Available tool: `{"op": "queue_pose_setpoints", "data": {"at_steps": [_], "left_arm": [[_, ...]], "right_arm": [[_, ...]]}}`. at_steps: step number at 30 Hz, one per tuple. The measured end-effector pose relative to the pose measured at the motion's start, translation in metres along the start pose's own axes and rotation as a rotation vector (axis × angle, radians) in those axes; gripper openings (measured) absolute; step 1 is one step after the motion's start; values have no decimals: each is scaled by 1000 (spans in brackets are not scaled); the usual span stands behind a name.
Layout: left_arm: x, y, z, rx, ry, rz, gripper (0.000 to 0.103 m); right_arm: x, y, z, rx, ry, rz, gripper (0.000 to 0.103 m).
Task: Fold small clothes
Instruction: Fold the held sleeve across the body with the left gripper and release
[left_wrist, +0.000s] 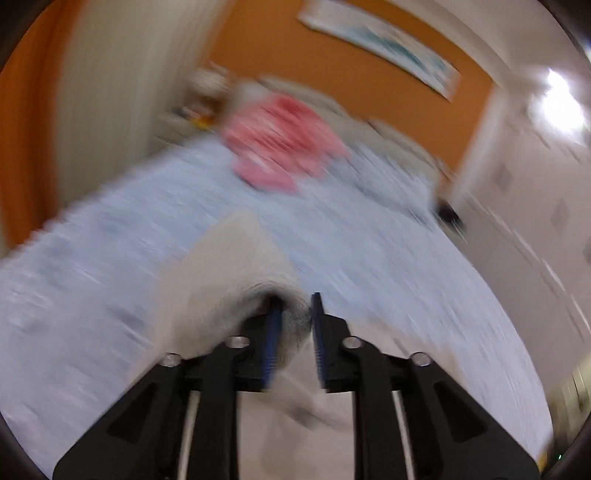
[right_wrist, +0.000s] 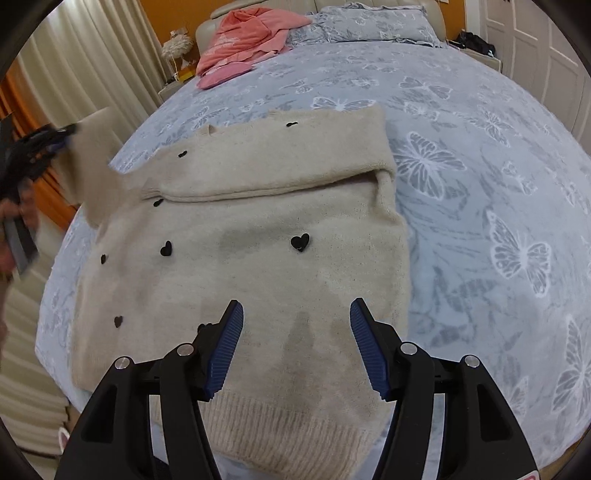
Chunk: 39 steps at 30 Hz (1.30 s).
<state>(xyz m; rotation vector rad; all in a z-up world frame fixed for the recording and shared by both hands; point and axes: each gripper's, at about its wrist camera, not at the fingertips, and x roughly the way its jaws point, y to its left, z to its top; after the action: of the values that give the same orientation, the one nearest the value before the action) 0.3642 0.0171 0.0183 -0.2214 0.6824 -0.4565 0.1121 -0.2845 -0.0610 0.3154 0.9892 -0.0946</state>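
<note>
A beige knit sweater with small black hearts lies on the bed, its right sleeve folded across the chest. My right gripper is open and empty, just above the sweater's lower part near the ribbed hem. My left gripper is shut on the sweater's left sleeve and holds it lifted; the left wrist view is blurred. In the right wrist view the left gripper shows at the far left with the raised sleeve.
The bed has a blue-grey butterfly cover. Pink clothes lie near the pillows at the headboard. Curtains hang at the left, white wardrobe doors at the right.
</note>
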Motion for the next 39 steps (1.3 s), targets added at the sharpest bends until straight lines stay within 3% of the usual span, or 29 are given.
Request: {"op": "queue_pose_setpoints", "data": {"at_steps": [1,2,5,7,9,13,16,19,22,26,28,30,31,33,34,36,39], "left_arm": [[12,-16,-21,14,46,-8,60],[22,-27,-40,13,75,-1,67],[33,-34,-90,-56,152,10,68],[31,-9,-107,-194,165,-1,73],[23,24,-115,-328,146,16,80],[3,87,-123,-567,109,69,81],[-4,125,-119,-672,57,99,85],[-1,148,-132,-685,48,150,85],[-11,148,-149,-616,-38,117,85],[-8,125,-160,-423,-70,181,85],[-8,131,-159,-457,-90,175,83],[-12,137,-164,-480,-134,116,85],[-14,140,-167,-485,-145,97,85],[-16,143,-169,-500,-167,63,85],[-17,143,-169,-501,-174,55,85],[-18,141,-170,-496,-178,57,85],[-17,141,-171,-497,-180,53,85]], "right_arm": [[-2,0,2,-2,-3,2,59],[-4,-1,4,-5,-11,6,62],[-6,-2,21,-15,-40,30,70],[2,2,36,-32,-42,55,70],[18,14,56,-55,-36,93,70],[58,58,96,-112,-14,186,70],[82,118,113,-284,-46,149,70],[97,174,113,-490,-70,150,74],[119,224,105,-687,-68,144,78],[152,252,100,-774,-11,138,78],[162,254,103,-761,-2,138,78],[172,252,108,-721,19,146,77],[176,250,111,-691,32,165,68],[183,242,121,-607,83,229,31],[183,233,133,-516,115,290,3],[164,217,153,-364,59,386,3],[113,152,181,-54,-87,549,3]]}}
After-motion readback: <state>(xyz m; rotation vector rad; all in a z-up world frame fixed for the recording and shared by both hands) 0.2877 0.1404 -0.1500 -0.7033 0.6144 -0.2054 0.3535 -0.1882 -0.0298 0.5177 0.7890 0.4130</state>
